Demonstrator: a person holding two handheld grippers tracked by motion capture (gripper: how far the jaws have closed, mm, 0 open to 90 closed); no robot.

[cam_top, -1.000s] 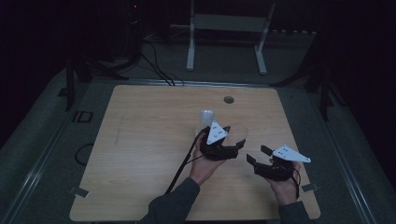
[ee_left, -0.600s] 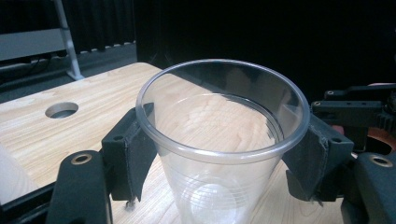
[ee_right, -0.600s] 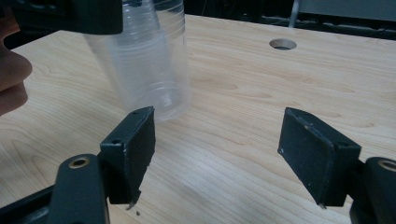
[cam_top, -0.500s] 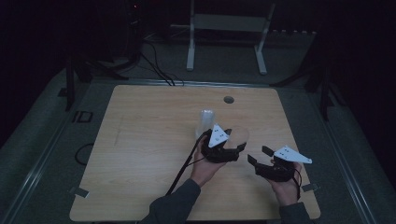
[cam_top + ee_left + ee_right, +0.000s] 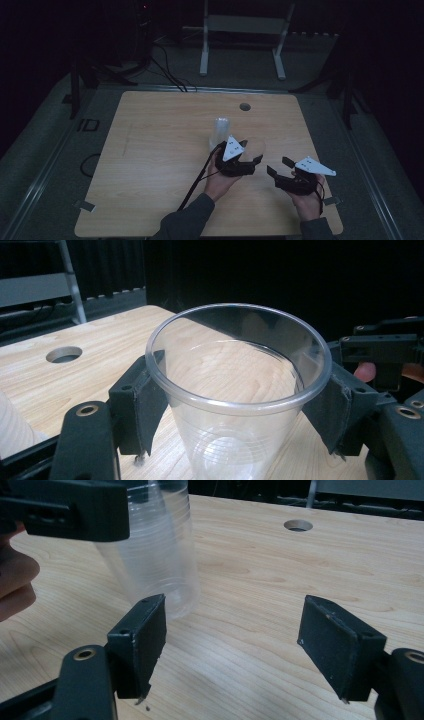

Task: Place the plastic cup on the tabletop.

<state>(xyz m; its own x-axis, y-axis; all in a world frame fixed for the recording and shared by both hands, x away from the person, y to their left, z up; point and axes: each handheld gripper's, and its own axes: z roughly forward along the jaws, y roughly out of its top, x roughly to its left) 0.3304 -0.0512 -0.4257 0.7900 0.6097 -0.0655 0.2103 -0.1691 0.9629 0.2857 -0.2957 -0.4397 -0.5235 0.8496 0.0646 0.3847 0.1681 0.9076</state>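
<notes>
On the wooden table (image 5: 150,165) the left gripper (image 5: 248,152) sits right of centre, towards the near edge, its jaws closed against the two sides of a clear plastic cup (image 5: 237,395). In the left gripper view the cup stands mouth up between the black jaws, each pad pressed to the wall just under the rolled rim; wood grain shows through its base. I cannot tell whether the bottom touches the tabletop or is a little above it.

A stack of clear cups (image 5: 220,131) stands upright just beyond the left gripper, on its far-left side (in the right gripper view its ribbed lower walls show, resting on the wood). The same stack shows as a pale blur at the lower left corner of the left gripper view.

The right gripper (image 5: 280,167) lies near the right near corner of the table, just to the right of the left one and apart from it. Its jaws are spread wide with only bare wood between them, as the right gripper view shows; nothing is held.

A round cable hole (image 5: 244,106) is cut in the tabletop near the far edge. Beyond the table, on the dim floor, stands a white metal frame (image 5: 242,37)
</notes>
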